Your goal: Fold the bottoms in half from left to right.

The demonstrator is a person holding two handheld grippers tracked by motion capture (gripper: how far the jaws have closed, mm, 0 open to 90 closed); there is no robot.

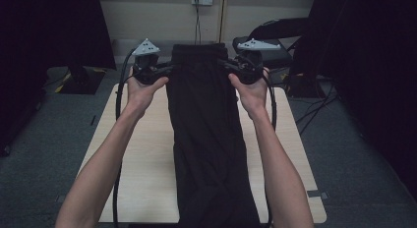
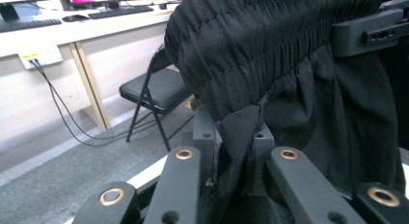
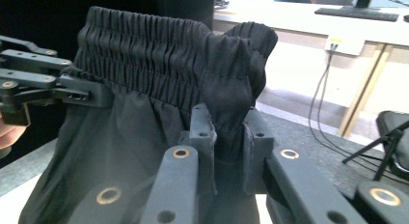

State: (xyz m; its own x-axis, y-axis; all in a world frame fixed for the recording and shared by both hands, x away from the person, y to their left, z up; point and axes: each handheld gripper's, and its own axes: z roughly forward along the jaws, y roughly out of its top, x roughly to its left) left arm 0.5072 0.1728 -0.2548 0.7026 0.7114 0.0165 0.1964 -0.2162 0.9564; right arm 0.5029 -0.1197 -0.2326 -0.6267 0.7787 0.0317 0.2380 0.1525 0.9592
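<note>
Left gripper [image 1: 164, 71] and right gripper [image 1: 227, 67] each clench a corner of the black trousers' waistband [image 1: 199, 51], held up above the bench [image 1: 142, 154], legs trailing down onto it. To do this well: keep both hands level, waistband taut, and don't let the pinched fabric slip.

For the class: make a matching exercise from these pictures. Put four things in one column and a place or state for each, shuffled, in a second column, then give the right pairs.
Things
1. black trousers
2. left gripper
3. folding chair
4. wooden table

Places or states
A. stands on the grey floor by the wall
B. shut on one side of the elastic waistband
C. hangs from both grippers, lower end on the table
D. lies under the hanging cloth

Pairs: 1-C, 2-B, 3-A, 4-D
</note>
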